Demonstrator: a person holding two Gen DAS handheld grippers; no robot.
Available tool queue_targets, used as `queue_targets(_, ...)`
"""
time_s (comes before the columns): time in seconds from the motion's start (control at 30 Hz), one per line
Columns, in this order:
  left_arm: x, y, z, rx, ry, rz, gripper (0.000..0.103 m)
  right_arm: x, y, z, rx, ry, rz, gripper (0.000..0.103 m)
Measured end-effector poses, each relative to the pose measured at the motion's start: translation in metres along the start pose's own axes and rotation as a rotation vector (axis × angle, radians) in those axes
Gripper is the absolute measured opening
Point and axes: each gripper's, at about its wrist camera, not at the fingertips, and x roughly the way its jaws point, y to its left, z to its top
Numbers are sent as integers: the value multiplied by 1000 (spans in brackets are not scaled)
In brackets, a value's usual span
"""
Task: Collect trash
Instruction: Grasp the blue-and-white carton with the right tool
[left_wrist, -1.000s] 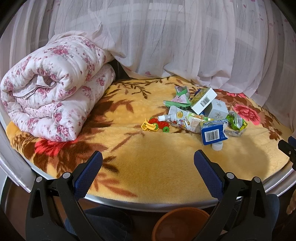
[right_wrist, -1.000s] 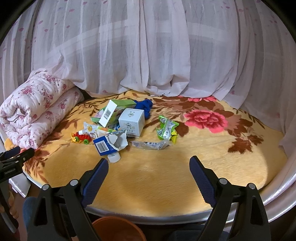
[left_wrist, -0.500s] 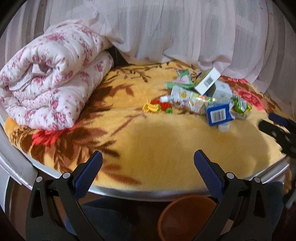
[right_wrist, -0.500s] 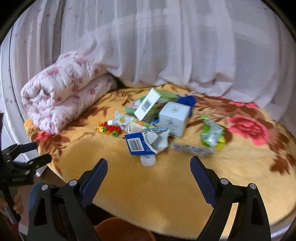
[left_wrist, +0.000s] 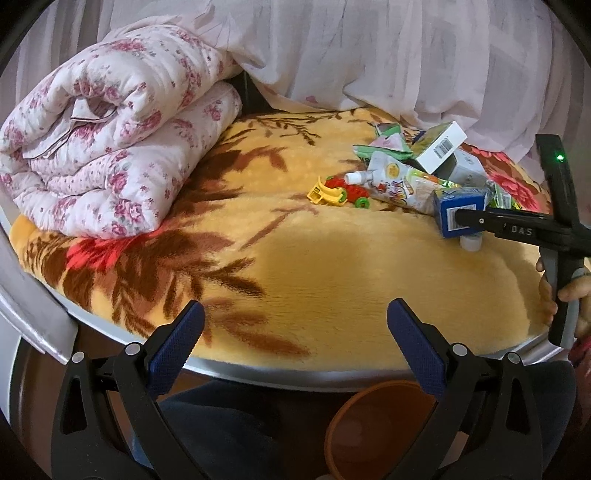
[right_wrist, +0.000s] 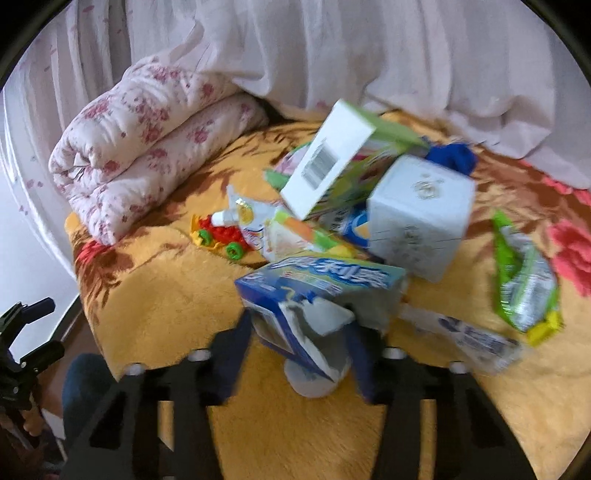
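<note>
The torn blue carton (right_wrist: 317, 295) is being straddled by the right gripper (right_wrist: 301, 354), whose blurred jaws are being held apart at the near edge of the trash pile on the bed (left_wrist: 332, 273). The left gripper (left_wrist: 293, 349) is being held wide open over the bed's bare front edge, above an orange bin (left_wrist: 373, 428).

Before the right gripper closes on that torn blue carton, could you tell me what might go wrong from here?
The right gripper straddles the torn blue carton; its ripped flap looks flimsy, so a pinch there may slip or tear further.

A white cap lies under the carton and could roll off the blanket edge.

The toy car sits beside the pile and isn't obviously trash; sweeping moves might drag it along.
</note>
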Motion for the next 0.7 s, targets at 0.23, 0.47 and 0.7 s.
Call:
queue_targets(0.23,5,7,1,-17,11,-8,96,-9,26,-7,-41,-16,-56,8)
queue_targets(0.47,7,5,0,-26,19,-24,96,-47,60,-22,-98,-78,-197,3)
queue_targets(0.7,10,-8,3,-13,10,-61,96,-96,86,-44,-121,-158,-283,3)
